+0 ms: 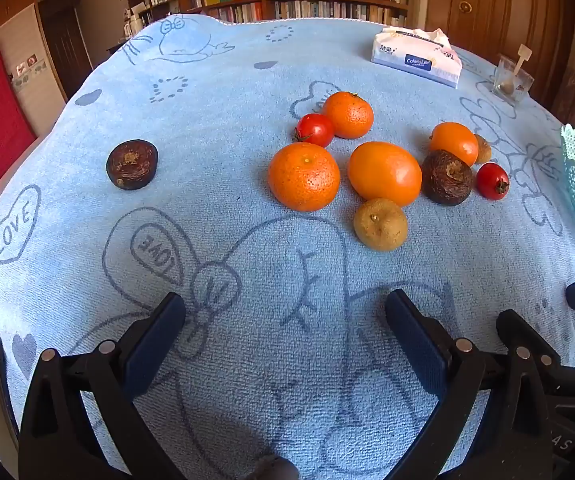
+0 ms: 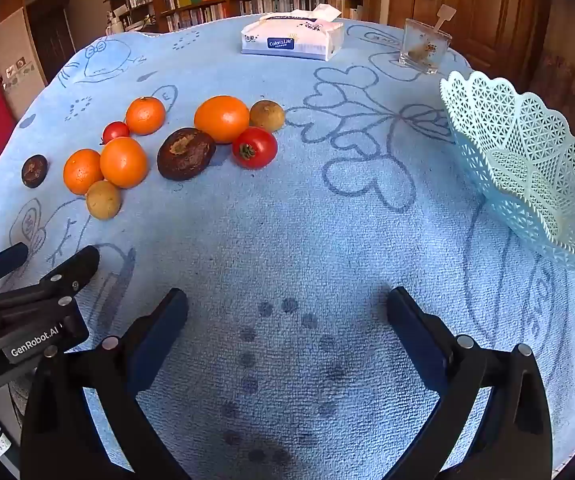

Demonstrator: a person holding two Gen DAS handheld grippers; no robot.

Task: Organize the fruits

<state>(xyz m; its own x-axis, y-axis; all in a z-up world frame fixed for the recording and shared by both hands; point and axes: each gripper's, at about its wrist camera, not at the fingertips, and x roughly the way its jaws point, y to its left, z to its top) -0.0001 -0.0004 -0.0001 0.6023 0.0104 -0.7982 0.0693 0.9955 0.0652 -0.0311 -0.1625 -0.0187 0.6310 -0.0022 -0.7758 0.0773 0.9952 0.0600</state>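
- Fruits lie loose on the blue cloth [image 2: 287, 240] that covers the tabletop: rough-skinned mandarins [image 1: 304, 176], smooth orange fruits [image 1: 384, 173], red tomatoes [image 2: 254, 147], dark brown fruits [image 2: 185, 153] and small tan fruits [image 1: 380, 223], most in one cluster.
- One dark fruit [image 1: 131, 164] sits well apart from the cluster, toward the left gripper's side.
- Pale lattice basket [image 2: 527, 168]: empty as far as can be seen, at the right edge of the tabletop, well apart from the cluster.
- Left gripper [image 1: 285, 312]: jaws spread wide, nothing between them, tilted down over bare cloth short of the fruit.
- Right gripper [image 2: 287, 306]: likewise wide open and empty, over bare cloth between cluster and basket.
- Step in hand, as judged: the start, since no fruit is yet gathered.
- Next move calls for closing on a single fruit; neighbours touch, so the tomato at the cluster's edge or the lone dark fruit offers the freest approach.
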